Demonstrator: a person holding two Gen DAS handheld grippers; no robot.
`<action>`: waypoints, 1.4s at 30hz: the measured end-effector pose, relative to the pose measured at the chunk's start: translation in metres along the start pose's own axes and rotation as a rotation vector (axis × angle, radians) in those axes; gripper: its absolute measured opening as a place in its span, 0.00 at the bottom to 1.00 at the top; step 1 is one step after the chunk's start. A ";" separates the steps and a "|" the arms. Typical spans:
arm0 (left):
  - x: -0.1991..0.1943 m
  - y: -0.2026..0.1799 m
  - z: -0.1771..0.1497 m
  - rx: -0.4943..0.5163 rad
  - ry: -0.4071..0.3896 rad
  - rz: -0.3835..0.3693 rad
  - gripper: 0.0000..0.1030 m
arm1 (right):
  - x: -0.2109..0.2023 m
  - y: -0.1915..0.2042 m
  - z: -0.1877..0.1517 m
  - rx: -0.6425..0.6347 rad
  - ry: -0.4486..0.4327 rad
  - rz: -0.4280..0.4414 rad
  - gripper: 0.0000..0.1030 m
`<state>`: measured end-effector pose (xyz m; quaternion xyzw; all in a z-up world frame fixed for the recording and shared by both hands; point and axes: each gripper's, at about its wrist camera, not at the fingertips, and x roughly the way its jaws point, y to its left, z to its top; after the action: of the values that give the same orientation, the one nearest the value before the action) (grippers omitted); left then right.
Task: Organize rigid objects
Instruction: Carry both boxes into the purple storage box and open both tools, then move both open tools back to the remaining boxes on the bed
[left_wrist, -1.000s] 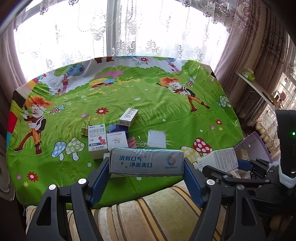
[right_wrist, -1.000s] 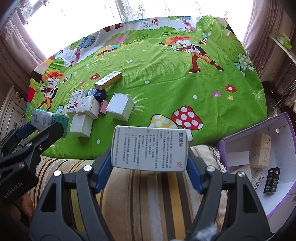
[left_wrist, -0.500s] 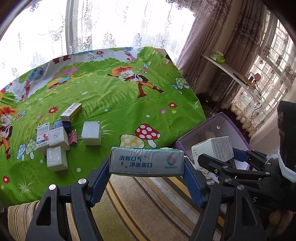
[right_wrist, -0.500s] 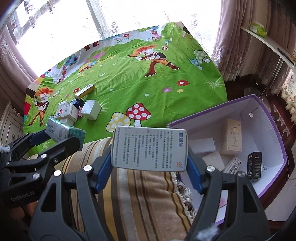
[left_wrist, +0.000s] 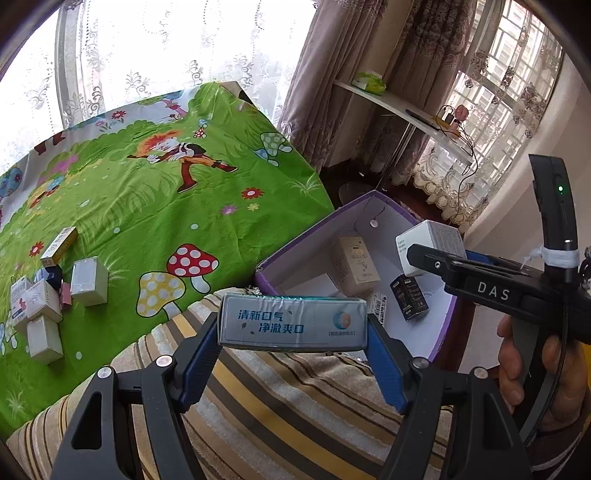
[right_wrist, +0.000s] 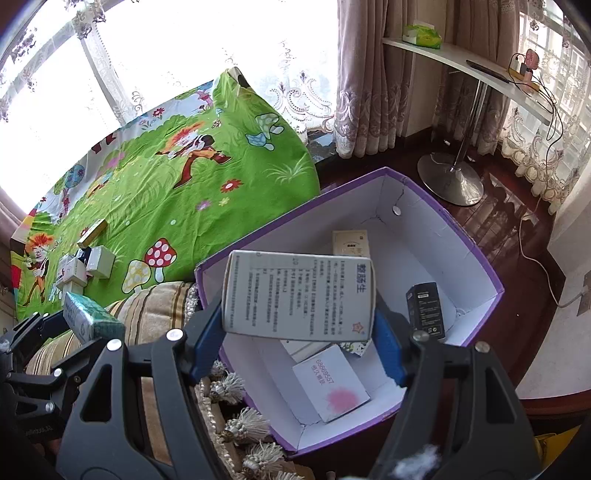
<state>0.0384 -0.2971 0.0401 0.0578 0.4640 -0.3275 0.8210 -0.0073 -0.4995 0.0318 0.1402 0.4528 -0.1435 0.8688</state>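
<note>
Purple-walled, the storage box lies directly beneath the right tool, which pinches a white printed carton crosswise, while the left tool, clamping a blue-lettered carton, seems farther off, the box ahead-right.

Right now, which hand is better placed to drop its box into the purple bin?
Right. Its white box already hangs over the purple bin; the left's blue box is over the striped cushion, short of the rim.
</note>
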 end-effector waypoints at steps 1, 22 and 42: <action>0.001 -0.005 0.000 0.012 0.001 -0.007 0.73 | -0.001 -0.005 0.001 0.008 -0.006 -0.014 0.72; -0.002 -0.017 0.004 0.021 -0.033 -0.133 0.83 | -0.015 -0.026 0.008 0.070 -0.079 -0.062 0.85; -0.051 0.085 0.017 -0.163 -0.175 0.033 0.83 | -0.019 0.049 0.011 -0.090 -0.060 0.021 0.86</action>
<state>0.0826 -0.2133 0.0731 -0.0302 0.4148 -0.2791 0.8655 0.0085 -0.4563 0.0591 0.1013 0.4312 -0.1177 0.8888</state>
